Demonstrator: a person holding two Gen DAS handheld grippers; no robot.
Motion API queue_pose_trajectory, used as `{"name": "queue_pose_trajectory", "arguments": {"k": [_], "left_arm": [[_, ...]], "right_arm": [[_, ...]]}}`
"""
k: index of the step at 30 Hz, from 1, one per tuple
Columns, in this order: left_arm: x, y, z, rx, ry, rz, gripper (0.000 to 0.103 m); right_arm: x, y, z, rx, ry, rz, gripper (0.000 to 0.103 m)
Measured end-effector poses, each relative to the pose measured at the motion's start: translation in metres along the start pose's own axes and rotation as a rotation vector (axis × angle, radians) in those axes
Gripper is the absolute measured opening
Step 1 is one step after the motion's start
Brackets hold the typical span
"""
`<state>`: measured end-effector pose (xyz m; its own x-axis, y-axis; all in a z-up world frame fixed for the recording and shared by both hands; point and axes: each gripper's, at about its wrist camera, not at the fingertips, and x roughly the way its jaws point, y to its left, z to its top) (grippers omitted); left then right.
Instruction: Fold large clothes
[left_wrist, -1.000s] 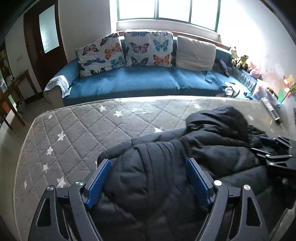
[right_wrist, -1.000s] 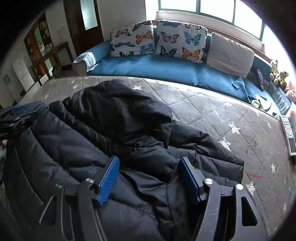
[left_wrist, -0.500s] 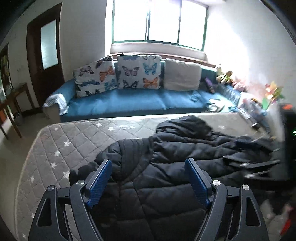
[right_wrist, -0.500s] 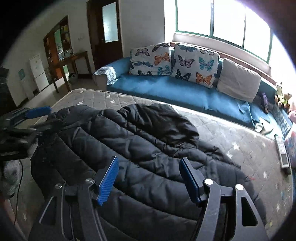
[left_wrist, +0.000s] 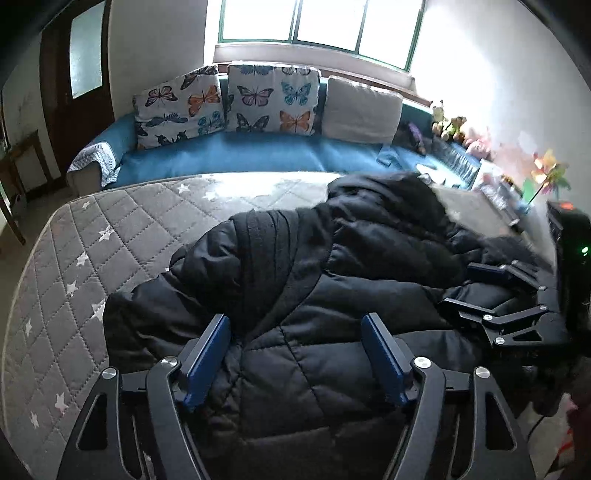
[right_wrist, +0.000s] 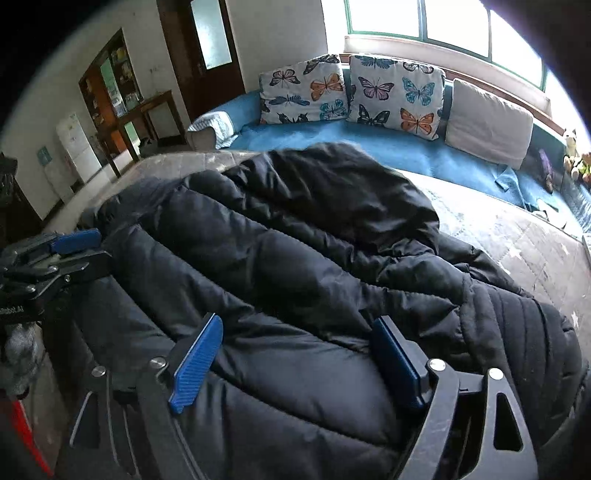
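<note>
A black hooded puffer jacket (left_wrist: 332, 288) lies spread over the grey star-quilted mattress (left_wrist: 92, 258), hood (left_wrist: 384, 195) toward the sofa. My left gripper (left_wrist: 295, 354) hovers over the jacket's near part. Its jaws are closing with padded fabric bulging between them, and the blue pads do not pinch it. In the right wrist view the same jacket (right_wrist: 295, 240) fills the middle. My right gripper (right_wrist: 295, 360) is over its lower body, jaws opening wide with fabric between them but not gripped. Each gripper shows in the other's view: the right gripper (left_wrist: 476, 291) at the right, the left gripper (right_wrist: 81, 251) at the left.
A blue sofa (left_wrist: 240, 155) with butterfly cushions (left_wrist: 273, 98) runs along the mattress's far side under a window. Soft toys (left_wrist: 454, 125) and a pinwheel (left_wrist: 546, 177) sit at the right. A dark door (right_wrist: 207, 48), a wooden table (right_wrist: 155, 110) and shelves stand to the left.
Both grippers have drawn back from the jacket's sleeves and hood to over its near body. The right jaws have spread wider; the left jaws have narrowed a little.
</note>
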<state>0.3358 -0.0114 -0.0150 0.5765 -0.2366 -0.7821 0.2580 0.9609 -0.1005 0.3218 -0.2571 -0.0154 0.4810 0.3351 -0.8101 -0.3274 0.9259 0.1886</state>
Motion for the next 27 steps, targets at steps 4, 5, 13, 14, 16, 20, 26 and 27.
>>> {"name": "queue_pose_trajectory", "arguments": {"k": [4, 5, 13, 14, 16, 20, 26, 27], "left_arm": [[0.014, 0.001, -0.002, -0.011, 0.017, 0.005, 0.081], [0.017, 0.002, 0.001, -0.019, 0.021, -0.001, 0.081], [-0.015, 0.000, 0.015, -0.040, -0.015, -0.033, 0.076], [-0.025, -0.002, 0.015, -0.035, -0.040, -0.044, 0.076], [-0.053, -0.006, 0.012, -0.019, -0.082, -0.067, 0.076], [-0.082, -0.011, -0.002, -0.008, -0.093, -0.137, 0.076], [-0.069, -0.019, -0.038, 0.004, -0.030, -0.174, 0.065], [-0.062, -0.017, -0.044, -0.016, -0.010, -0.182, 0.064]], "right_arm": [[0.010, 0.002, -0.002, -0.012, -0.005, -0.034, 0.096], [0.010, 0.002, -0.002, -0.011, -0.007, -0.037, 0.096], [-0.013, 0.005, 0.004, -0.013, -0.014, -0.049, 0.096], [-0.025, 0.008, 0.003, -0.023, -0.027, -0.050, 0.096], [-0.038, 0.017, 0.000, -0.049, -0.036, -0.048, 0.096], [-0.070, 0.038, -0.009, -0.088, -0.031, 0.010, 0.096], [-0.067, 0.063, -0.034, -0.167, 0.042, 0.024, 0.096], [-0.062, 0.063, -0.038, -0.170, 0.051, 0.012, 0.096]]}}
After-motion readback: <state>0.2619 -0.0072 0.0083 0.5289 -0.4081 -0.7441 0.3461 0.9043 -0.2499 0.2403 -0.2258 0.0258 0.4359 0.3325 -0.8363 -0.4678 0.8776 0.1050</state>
